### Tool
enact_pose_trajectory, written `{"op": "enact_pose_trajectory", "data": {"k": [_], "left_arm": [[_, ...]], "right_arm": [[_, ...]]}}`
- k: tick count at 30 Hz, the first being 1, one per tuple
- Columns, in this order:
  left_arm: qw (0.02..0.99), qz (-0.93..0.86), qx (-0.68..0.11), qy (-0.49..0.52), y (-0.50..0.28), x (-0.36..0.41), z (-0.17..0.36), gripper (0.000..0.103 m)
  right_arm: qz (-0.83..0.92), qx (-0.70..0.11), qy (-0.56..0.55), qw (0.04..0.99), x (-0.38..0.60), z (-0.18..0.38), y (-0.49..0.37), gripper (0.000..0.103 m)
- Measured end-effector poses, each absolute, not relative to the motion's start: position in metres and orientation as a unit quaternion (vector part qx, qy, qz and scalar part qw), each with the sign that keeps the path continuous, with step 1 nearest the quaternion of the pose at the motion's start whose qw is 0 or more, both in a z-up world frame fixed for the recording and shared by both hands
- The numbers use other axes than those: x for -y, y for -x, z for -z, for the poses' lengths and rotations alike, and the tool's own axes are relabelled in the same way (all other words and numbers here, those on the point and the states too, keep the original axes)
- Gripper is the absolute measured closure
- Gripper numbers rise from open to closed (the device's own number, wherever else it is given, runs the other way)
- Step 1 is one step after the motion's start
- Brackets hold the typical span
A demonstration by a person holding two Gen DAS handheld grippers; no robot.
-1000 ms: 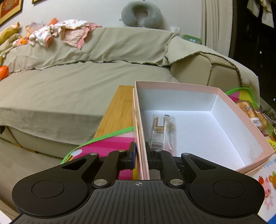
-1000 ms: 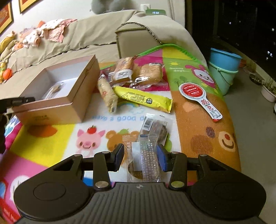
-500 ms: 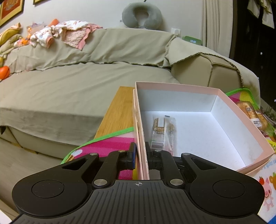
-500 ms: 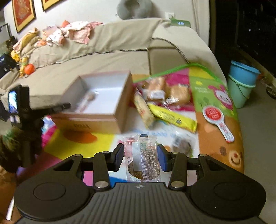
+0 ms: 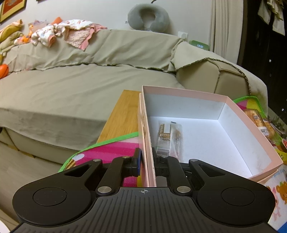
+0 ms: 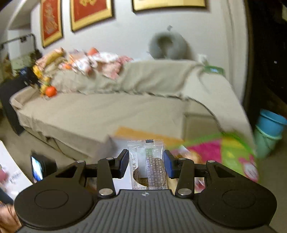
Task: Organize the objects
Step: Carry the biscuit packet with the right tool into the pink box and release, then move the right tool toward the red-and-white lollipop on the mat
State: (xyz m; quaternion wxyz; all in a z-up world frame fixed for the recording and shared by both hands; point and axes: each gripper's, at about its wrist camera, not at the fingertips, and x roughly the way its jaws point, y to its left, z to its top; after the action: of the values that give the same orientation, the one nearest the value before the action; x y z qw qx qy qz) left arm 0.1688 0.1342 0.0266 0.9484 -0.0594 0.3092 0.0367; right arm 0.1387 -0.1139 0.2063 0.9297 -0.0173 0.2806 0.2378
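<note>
Pink cardboard formed the walls of the open box, white inside, which sat on a brightly coloured play mat laid over a wooden surface. We had the left gripper clamped nearly closed on the box's near left wall, one blue pad on the outside and the other finger inside. One clear snack packet lay flat on the box floor, close to that gripped wall and just ahead of the inner finger. Beyond the box we could see more wrapped snacks on the mat at the right edge. With the right gripper we held a second clear packet, upright between the two blue pads, which pressed on its long sides at a moderate width; a dark round biscuit showed through its lower part. That view was blurred, so we could not tell how the carried packet sat relative to the box; only an orange strip of the wooden surface and a smear of the mat appeared behind it. A beige covered sofa filled the background, with a grey neck pillow on its back and a heap of patterned clothes at the left. Two stacked blue buckets stood on the floor at the right.
</note>
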Motion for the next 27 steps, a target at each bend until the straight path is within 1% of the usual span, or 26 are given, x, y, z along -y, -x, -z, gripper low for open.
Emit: {"op": "enact_pose_trajectory", "data": {"k": [3,4,5,6,10,13,16,19,21,23,27], "left_arm": [[0.948,-0.038,-0.311,0.057,-0.168,-0.134,-0.026,0.091],[0.948,-0.038,-0.312,0.056,-0.168,-0.133,-0.026,0.091],[0.948,-0.039,-0.313,0.055,-0.168,-0.133,-0.026,0.091],[0.947,-0.039,-0.313,0.053,-0.167,-0.133,-0.026,0.091],[0.947,-0.040,-0.314,0.052,-0.167,-0.132,-0.027,0.091],[0.947,-0.040,-0.315,0.055,-0.167,-0.132,-0.027,0.091],[0.947,-0.040,-0.315,0.055,-0.166,-0.132,-0.027,0.091],[0.946,-0.040,-0.316,0.055,-0.166,-0.132,-0.027,0.091],[0.946,-0.040,-0.319,0.053,-0.167,-0.132,-0.028,0.091],[0.945,-0.041,-0.320,0.052,-0.167,-0.131,-0.028,0.091],[0.944,-0.045,-0.323,0.050,-0.168,-0.130,-0.028,0.092]], "right_arm": [[-0.264,-0.272,0.002,0.925,0.088,-0.205,-0.171,0.061],[-0.273,-0.273,-0.010,0.922,0.078,-0.201,-0.185,0.059],[-0.278,-0.276,-0.025,0.920,0.069,-0.195,-0.199,0.053],[-0.278,-0.280,-0.033,0.918,0.063,-0.189,-0.209,0.049],[-0.245,-0.297,-0.016,0.923,0.053,-0.163,-0.231,0.048],[-0.228,-0.303,-0.011,0.925,0.076,-0.152,-0.221,0.047],[-0.196,-0.303,0.004,0.933,0.105,-0.139,-0.201,0.040],[-0.161,-0.311,0.027,0.936,0.132,-0.121,-0.182,0.039],[-0.139,-0.325,0.031,0.935,0.149,-0.107,-0.170,0.038],[-0.119,-0.340,0.026,0.932,0.166,-0.094,-0.160,0.034],[-0.080,-0.372,0.016,0.925,0.196,-0.068,-0.139,0.031]]}}
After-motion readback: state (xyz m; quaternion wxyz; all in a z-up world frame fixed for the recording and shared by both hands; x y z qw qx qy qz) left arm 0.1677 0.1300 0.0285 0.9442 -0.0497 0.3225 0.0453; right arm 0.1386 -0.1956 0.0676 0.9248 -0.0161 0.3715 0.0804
